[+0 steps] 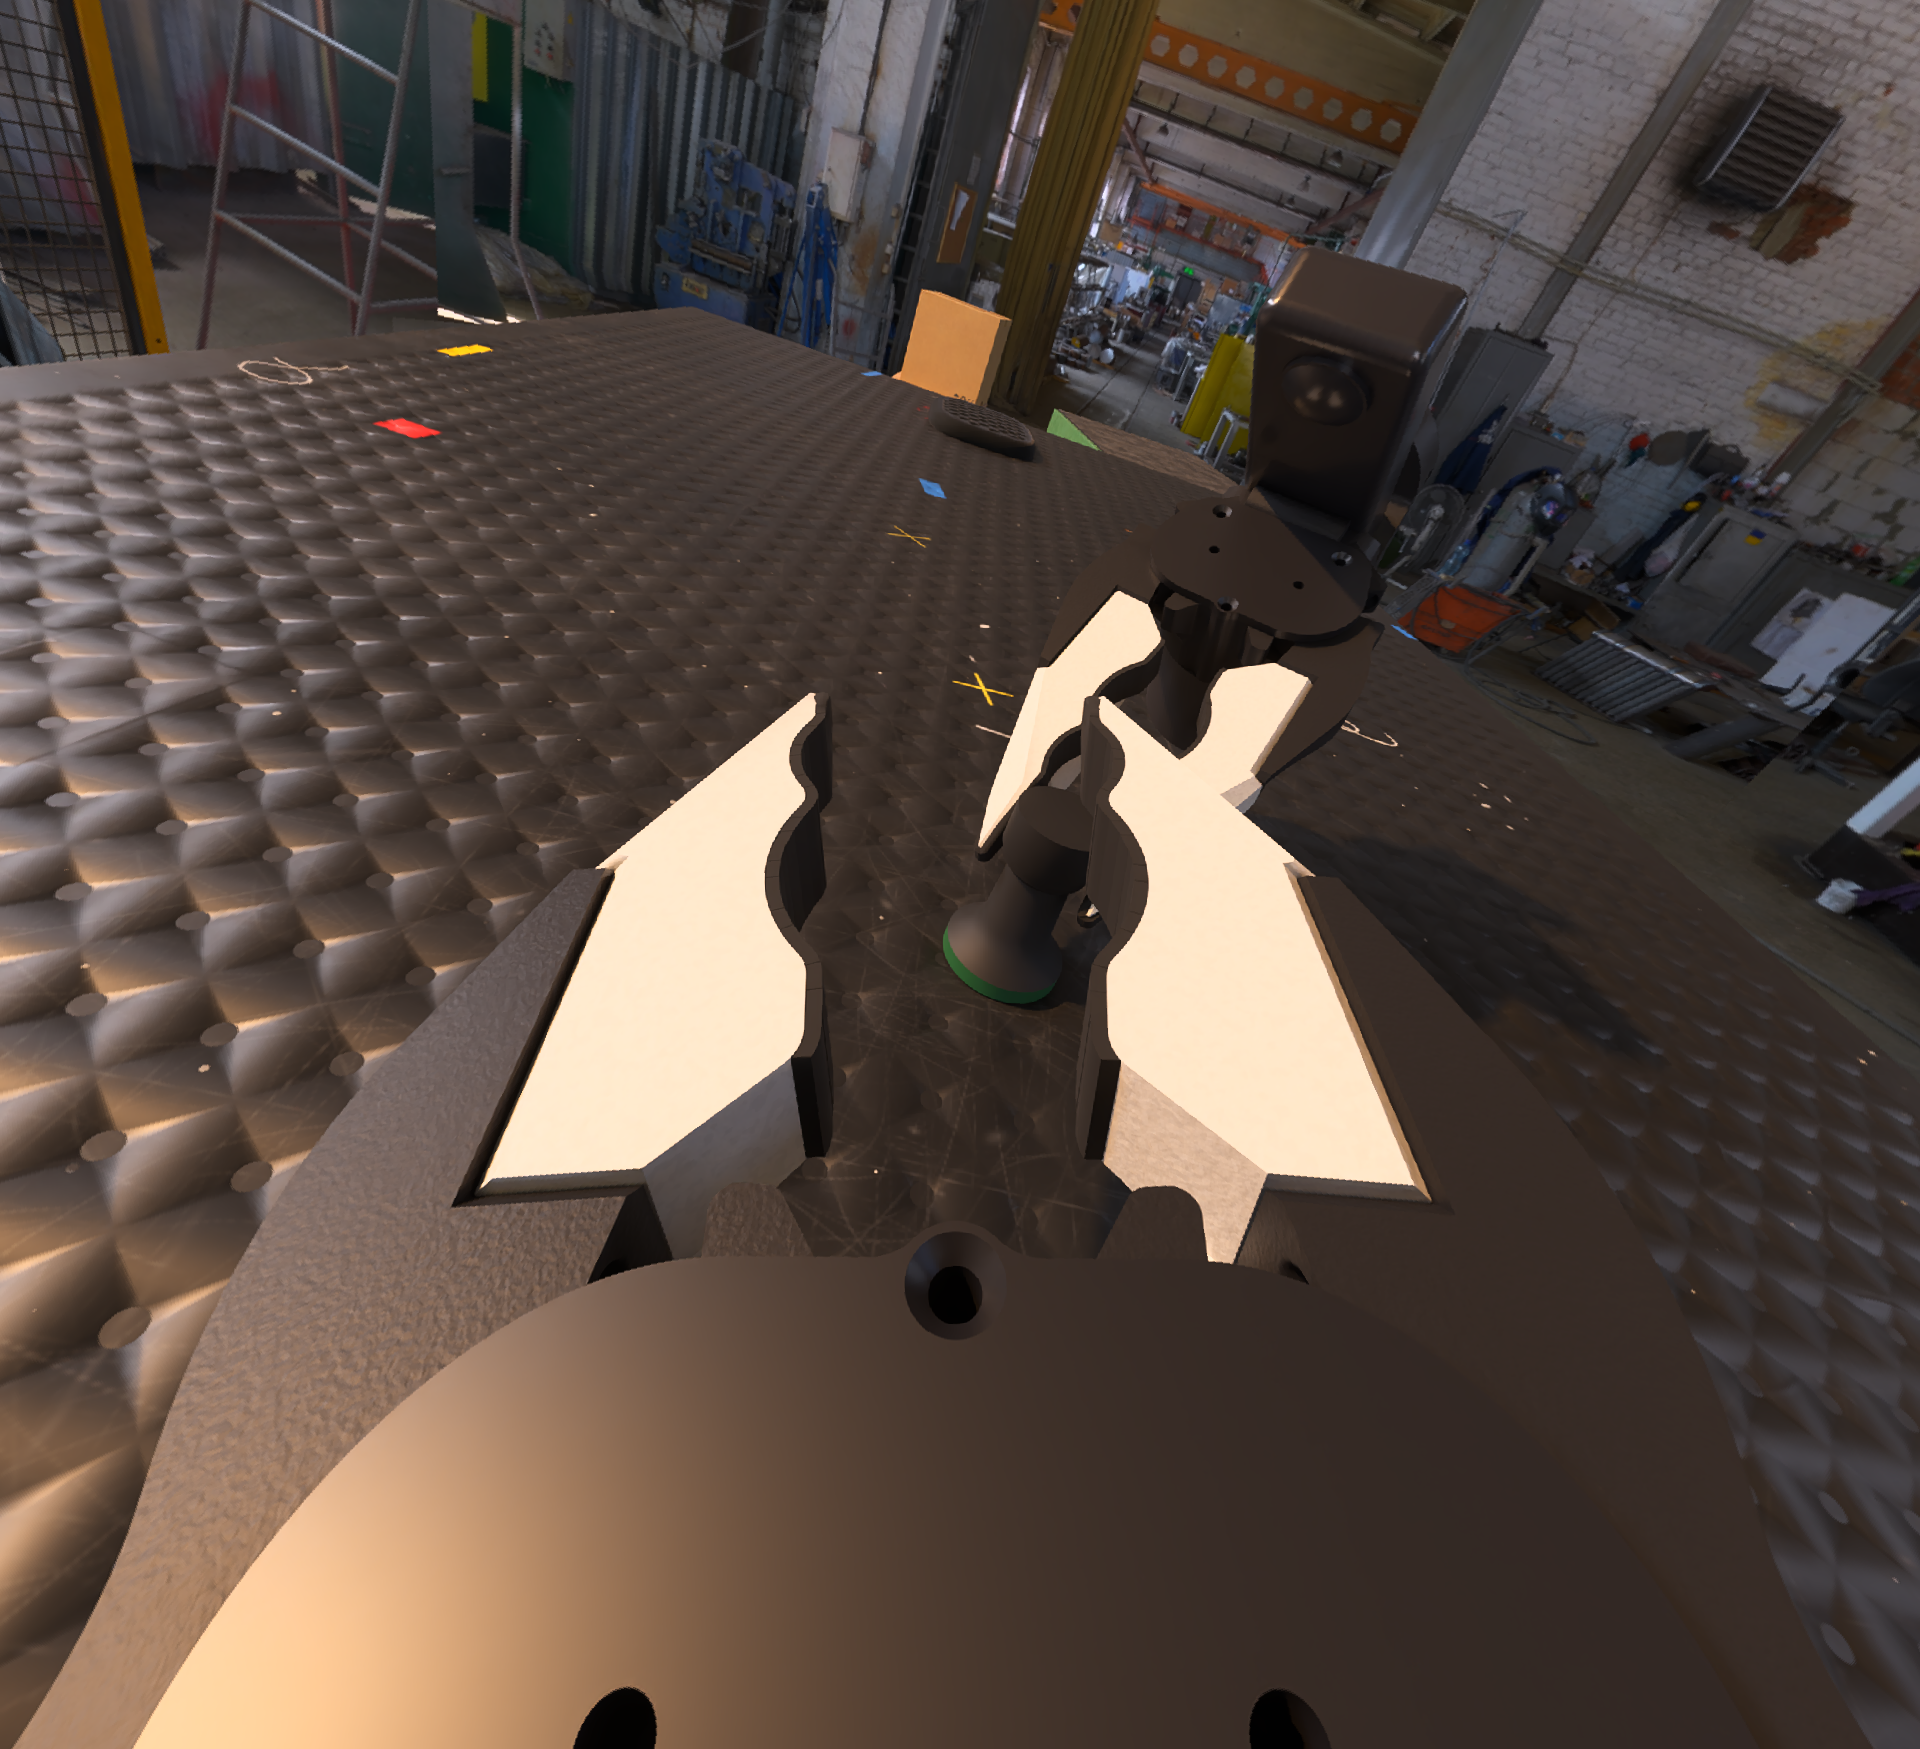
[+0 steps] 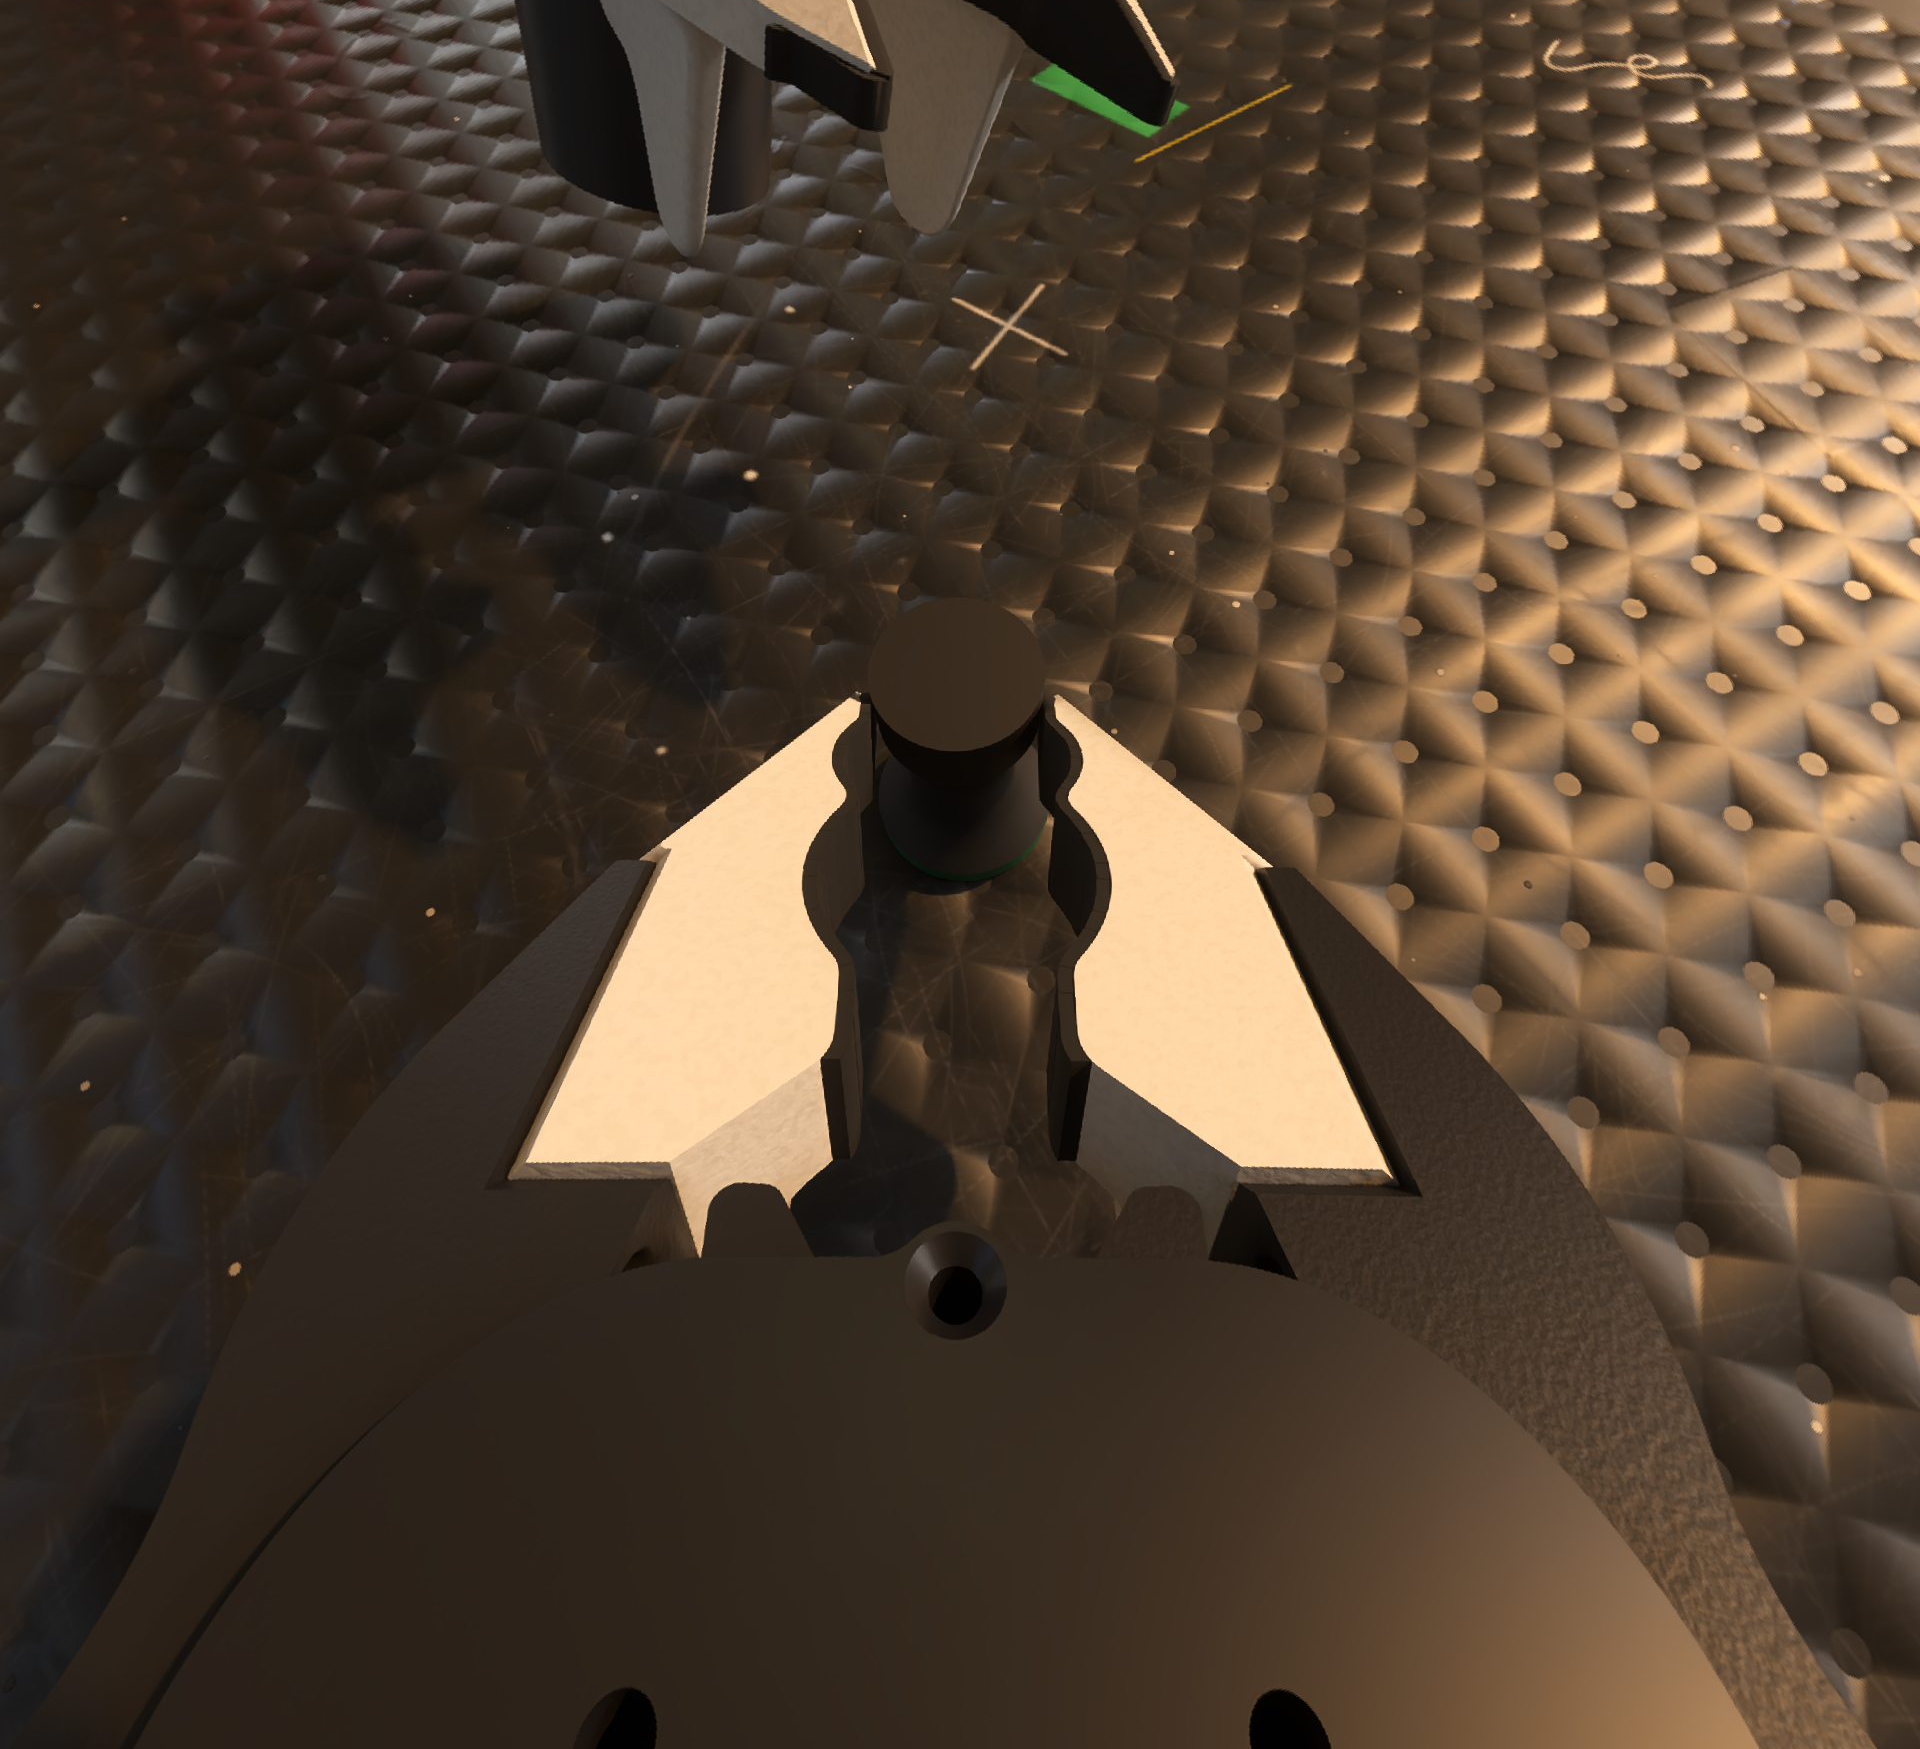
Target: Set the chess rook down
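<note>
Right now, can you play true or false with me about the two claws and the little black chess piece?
1. The right gripper is holding the chess rook between its fingers. True.
2. The left gripper is also squeezing the rook. False: its fingers are spread apart with nothing between them; the rook sits just ahead of it in the other gripper.
3. The rook has a green ring at its base. True.
4. The rook is lying flat on its side on the table. False: in the left wrist view it leans, tilted, with its green bottom at or just above the table.
5. A yellow cross mark shows on the table beyond the rook. True.
</note>
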You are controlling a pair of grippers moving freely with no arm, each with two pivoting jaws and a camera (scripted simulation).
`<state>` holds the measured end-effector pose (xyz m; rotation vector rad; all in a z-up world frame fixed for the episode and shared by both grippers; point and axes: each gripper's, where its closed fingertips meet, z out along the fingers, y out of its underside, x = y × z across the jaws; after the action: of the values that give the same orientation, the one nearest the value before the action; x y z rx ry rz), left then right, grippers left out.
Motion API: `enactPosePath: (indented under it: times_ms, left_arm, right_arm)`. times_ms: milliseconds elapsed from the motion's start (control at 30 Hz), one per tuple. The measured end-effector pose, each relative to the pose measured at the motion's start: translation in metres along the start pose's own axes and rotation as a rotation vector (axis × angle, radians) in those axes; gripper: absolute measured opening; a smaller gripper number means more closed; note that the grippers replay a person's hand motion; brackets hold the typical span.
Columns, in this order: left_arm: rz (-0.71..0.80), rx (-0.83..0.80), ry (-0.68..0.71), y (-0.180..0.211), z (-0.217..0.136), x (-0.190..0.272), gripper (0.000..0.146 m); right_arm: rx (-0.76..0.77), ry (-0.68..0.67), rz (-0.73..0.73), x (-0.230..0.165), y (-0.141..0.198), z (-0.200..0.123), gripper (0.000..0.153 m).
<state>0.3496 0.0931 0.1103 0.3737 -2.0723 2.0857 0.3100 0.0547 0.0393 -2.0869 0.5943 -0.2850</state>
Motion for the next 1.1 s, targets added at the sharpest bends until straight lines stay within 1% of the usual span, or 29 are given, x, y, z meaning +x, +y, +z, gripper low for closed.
enactPosePath:
  times_ms: [533,733,800,867,933,1033,1100]
  left_arm:
    - [0.004,-0.035,-0.002,0.007,0.003,0.000,0.048]
    - [0.055,-0.086,0.001,0.014,0.007,0.006,0.048]
    - [0.086,-0.070,-0.012,0.011,0.006,0.006,0.047]
    - [0.129,-0.025,-0.063,-0.003,-0.002,0.001,0.047]
    - [0.169,0.055,-0.176,-0.030,-0.023,-0.012,0.048]
    - [0.181,0.160,-0.420,-0.064,-0.078,-0.035,0.048]
    - [0.197,0.127,-0.525,-0.065,-0.111,-0.044,0.045]
  right_arm:
    - [-0.004,-0.009,0.001,-0.002,0.000,0.001,0.031]
    - [-0.004,-0.008,0.000,-0.002,0.000,0.002,0.031]
    - [-0.003,-0.007,0.001,-0.002,-0.001,0.002,0.031]
    - [-0.001,-0.009,0.002,-0.003,-0.001,0.002,0.031]
    - [0.001,-0.008,0.002,-0.003,-0.001,0.002,0.031]
    - [0.005,-0.009,0.005,-0.002,-0.002,0.002,0.031]
    - [0.010,-0.012,0.013,-0.002,-0.003,0.002,0.031]
